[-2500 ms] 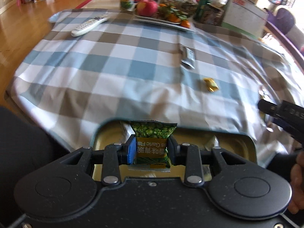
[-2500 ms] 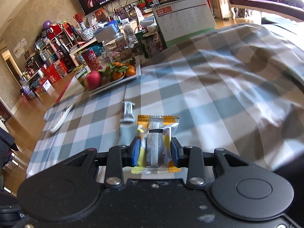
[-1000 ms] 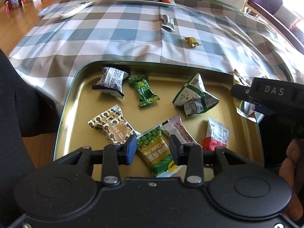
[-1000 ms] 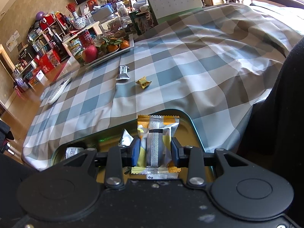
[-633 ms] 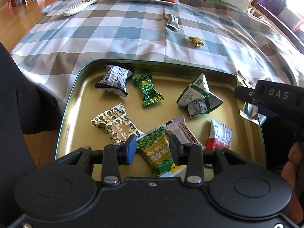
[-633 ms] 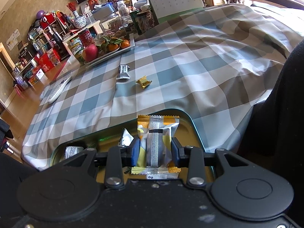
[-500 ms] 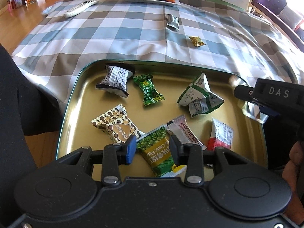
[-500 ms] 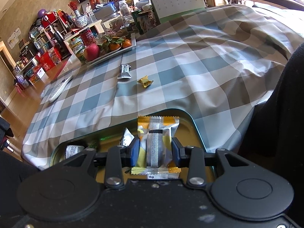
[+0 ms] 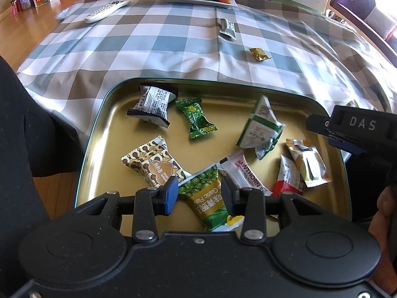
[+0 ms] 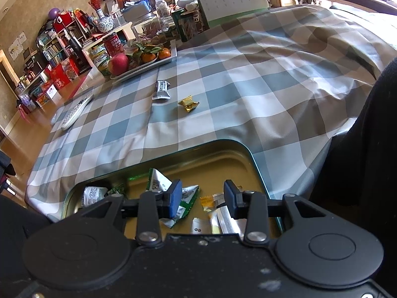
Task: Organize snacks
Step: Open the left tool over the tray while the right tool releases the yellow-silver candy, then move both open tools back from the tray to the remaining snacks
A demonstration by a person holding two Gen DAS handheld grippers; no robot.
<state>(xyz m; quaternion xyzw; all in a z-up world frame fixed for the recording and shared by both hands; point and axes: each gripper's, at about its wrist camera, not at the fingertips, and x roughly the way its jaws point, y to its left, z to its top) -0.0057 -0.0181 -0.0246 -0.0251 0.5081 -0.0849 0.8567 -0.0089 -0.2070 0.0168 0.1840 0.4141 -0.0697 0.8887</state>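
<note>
While right claw (image 10: 201,198) gapes empty, yellow packet (image 9: 307,162) lies below in tin (image 9: 99,114); left claw (image 9: 199,195) open.

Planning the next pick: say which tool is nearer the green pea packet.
Left. The left tool hangs right over the green pea packet, jaws astride it. The right tool, jaws just opened and empty, sits at the tray's right edge.

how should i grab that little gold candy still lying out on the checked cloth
Take the gold candy across its plump middle, not its crinkled ends, coming straight down from above. It lies flat and alone on the checked cloth, clear of the silver packet beside it, so the fingers have room on both sides. The right gripper looks the likelier one: its jaws have just been opening and nothing is between them.
</note>
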